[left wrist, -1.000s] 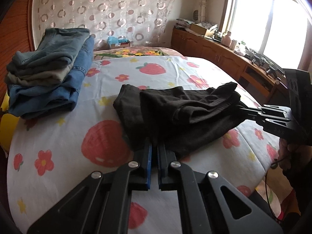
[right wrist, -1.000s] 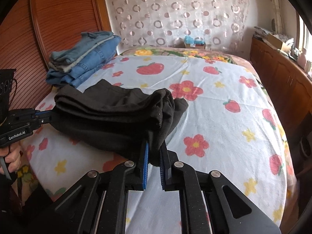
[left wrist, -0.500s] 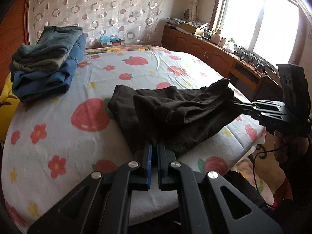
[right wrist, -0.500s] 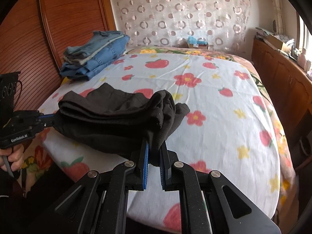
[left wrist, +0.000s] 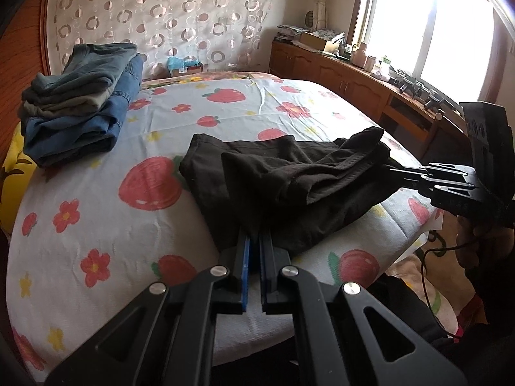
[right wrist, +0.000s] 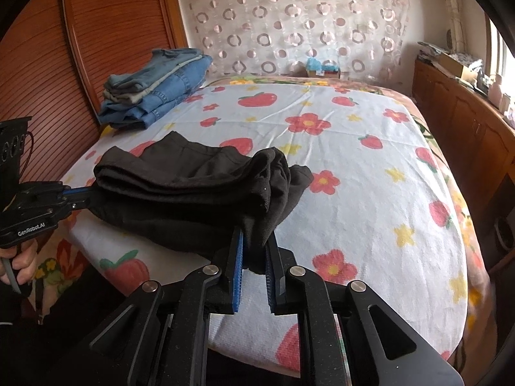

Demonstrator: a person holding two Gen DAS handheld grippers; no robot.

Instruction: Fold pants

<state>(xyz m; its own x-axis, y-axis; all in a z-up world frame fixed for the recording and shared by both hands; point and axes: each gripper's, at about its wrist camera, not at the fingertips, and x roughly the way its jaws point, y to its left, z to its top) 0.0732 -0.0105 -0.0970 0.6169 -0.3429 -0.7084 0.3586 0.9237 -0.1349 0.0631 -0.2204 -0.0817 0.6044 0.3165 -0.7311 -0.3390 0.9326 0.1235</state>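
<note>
Folded black pants (left wrist: 289, 180) lie bunched at the near edge of the bed; they also show in the right wrist view (right wrist: 193, 193). My left gripper (left wrist: 252, 241) is shut on one end of the pants. My right gripper (right wrist: 254, 241) is shut on the other end, with cloth pinched between its blue pads. Each gripper shows in the other's view: the right one at the far right (left wrist: 405, 173), the left one at the far left (right wrist: 80, 193). The pants hang slightly between them, just above the strawberry-print sheet (left wrist: 96, 218).
A stack of folded jeans (left wrist: 80, 96) sits at the back left of the bed, also in the right wrist view (right wrist: 154, 87). A wooden headboard (right wrist: 112, 32) stands on the left. Wooden cabinets (left wrist: 338, 74) with clutter run under the window on the right.
Both grippers have drawn back toward the bed's near edge, carrying the black pants with them. The grip on each end has not changed.
</note>
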